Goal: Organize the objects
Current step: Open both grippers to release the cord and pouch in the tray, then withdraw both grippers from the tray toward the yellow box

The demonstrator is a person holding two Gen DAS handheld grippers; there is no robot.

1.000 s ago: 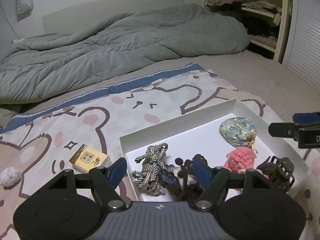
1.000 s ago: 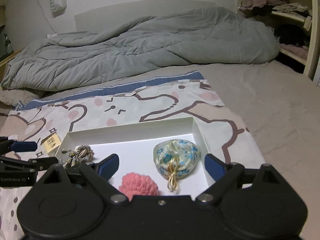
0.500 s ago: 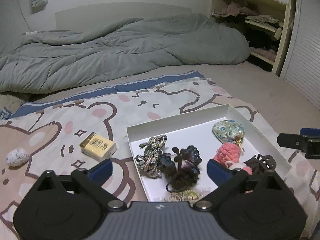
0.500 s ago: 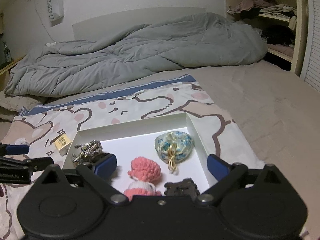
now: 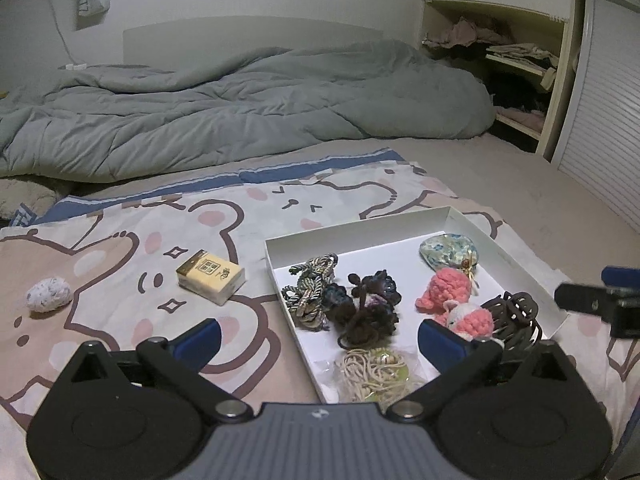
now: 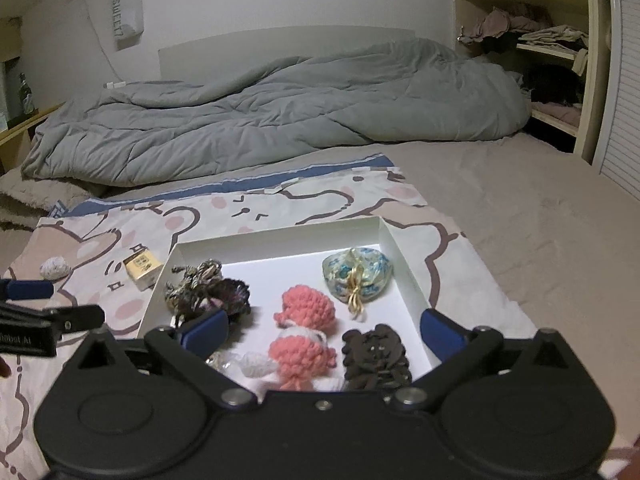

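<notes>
Small items are being gathered in the white tray (image 5: 516,260) at frame centre; the yellow box (image 5: 211,277) and speckled ball (image 5: 49,294), lower left, are being left outside. Both the left gripper (image 5: 316,334) and the right gripper (image 6: 324,330) are being held spread and empty, presumably for those.

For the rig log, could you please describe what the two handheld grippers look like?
Both match: the left gripper and right gripper have matte black bodies with round housings, black linkage arms with silver pivots, and blue finger pads. The left one's centre is ribbed grey. White lettering marks its side.
</notes>
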